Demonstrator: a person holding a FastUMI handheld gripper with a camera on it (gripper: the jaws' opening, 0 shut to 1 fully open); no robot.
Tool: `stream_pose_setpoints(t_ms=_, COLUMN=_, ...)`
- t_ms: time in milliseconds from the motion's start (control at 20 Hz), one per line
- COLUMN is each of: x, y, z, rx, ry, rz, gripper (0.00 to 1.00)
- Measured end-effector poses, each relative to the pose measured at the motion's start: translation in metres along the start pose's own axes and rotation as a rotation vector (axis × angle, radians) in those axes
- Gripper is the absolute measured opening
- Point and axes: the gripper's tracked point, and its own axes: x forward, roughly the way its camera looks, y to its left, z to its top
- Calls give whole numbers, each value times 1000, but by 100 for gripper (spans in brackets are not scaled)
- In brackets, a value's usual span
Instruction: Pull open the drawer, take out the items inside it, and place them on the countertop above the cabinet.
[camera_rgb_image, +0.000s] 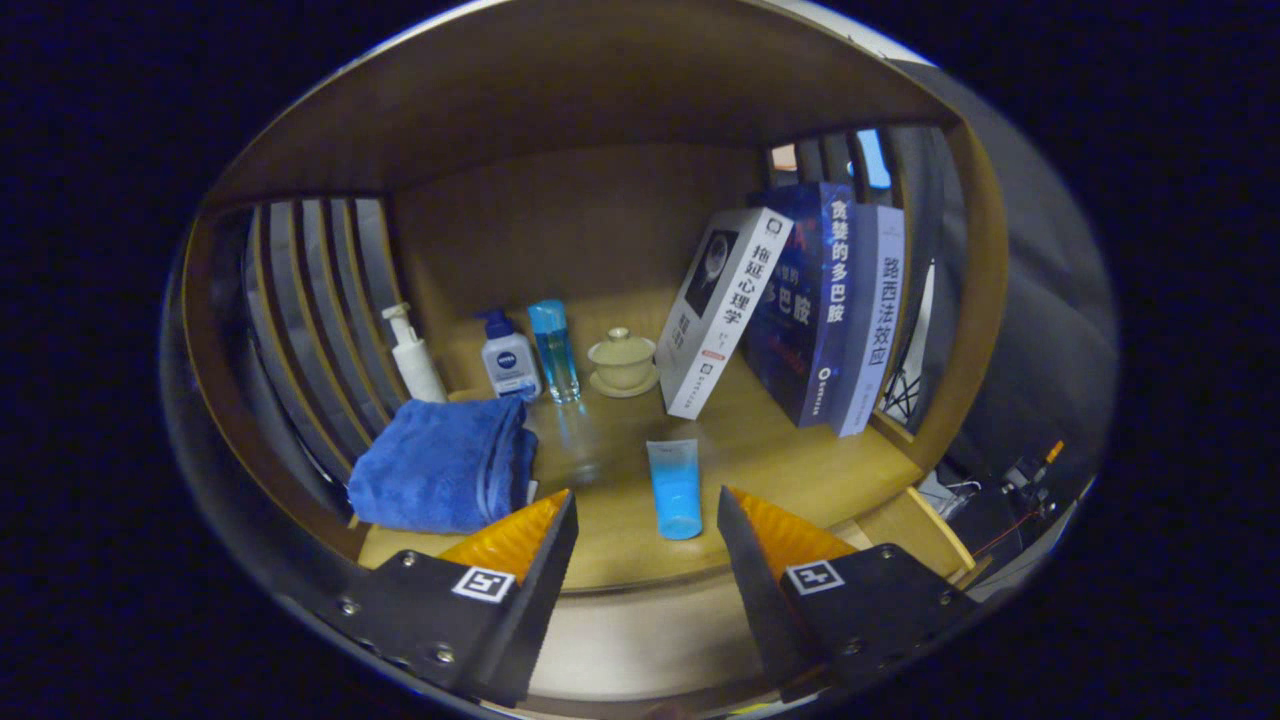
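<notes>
A: Gripper (647, 520) status?
B: Fingers spread wide at bottom centre of frame, nothing btwn the pads, nothing gripped. They hang just short of the countertop's (620, 545) front edge.
A: Task item?
B: Blue tube (674, 488) lies flat on the countertop, centre of frame, just ahead of the fingers and in line w/ the gap, closer to the right finger. Cap end points toward the gripper. Not touching either finger.
A: Drawer?
B: Can't tell from here; a pale surface sits under the fingers at the bottom edge, unclear what it is.
A: Rest of the shelf?
B: Folded blue towel (443, 465) at lower left, just ahead of the left finger. Behind it, left of centre: white pump bottle (413, 355), a lotion bottle w/ blue pump (510, 358), a clear blue bottle (554, 350). Cream lidded teacup on a saucer (623, 363) at centre. 3 books (800, 310) at upper right, the 1st leaning on the other 2. Slatted side panels (320, 300) at both ends.
</notes>
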Motion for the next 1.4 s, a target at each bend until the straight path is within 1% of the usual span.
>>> stream_pose_setpoints(t_ms=200, x=-43, y=4, z=3, rx=-29, ry=-78, rz=-11, gripper=83)
stream_pose_setpoints(t_ms=350, x=-68, y=8, z=-8, rx=-19, ry=-138, rz=14, gripper=83)
stream_pose_setpoints(t_ms=550, x=-92, y=5, z=-48, rx=-22, ry=-165, rz=27, gripper=84)
stream_pose_setpoints(t_ms=650, x=-101, y=3, z=-74, rx=-21, ry=-168, rz=40, gripper=88)
stream_pose_setpoints(t_ms=800, x=-111, y=0, z=-112, rx=14, ry=-164, rz=59, gripper=88)
stream_pose_setpoints(t_ms=1050, x=-122, y=-17, z=-166, rx=36, ry=-101, rz=36, gripper=88)
stream_pose_setpoints(t_ms=1250, x=-119, y=-30, z=-196, rx=63, ry=-47, rz=29, gripper=88)
stream_pose_setpoints(t_ms=1400, x=-115, y=-32, z=-211, rx=79, ry=-26, rz=35, gripper=88)
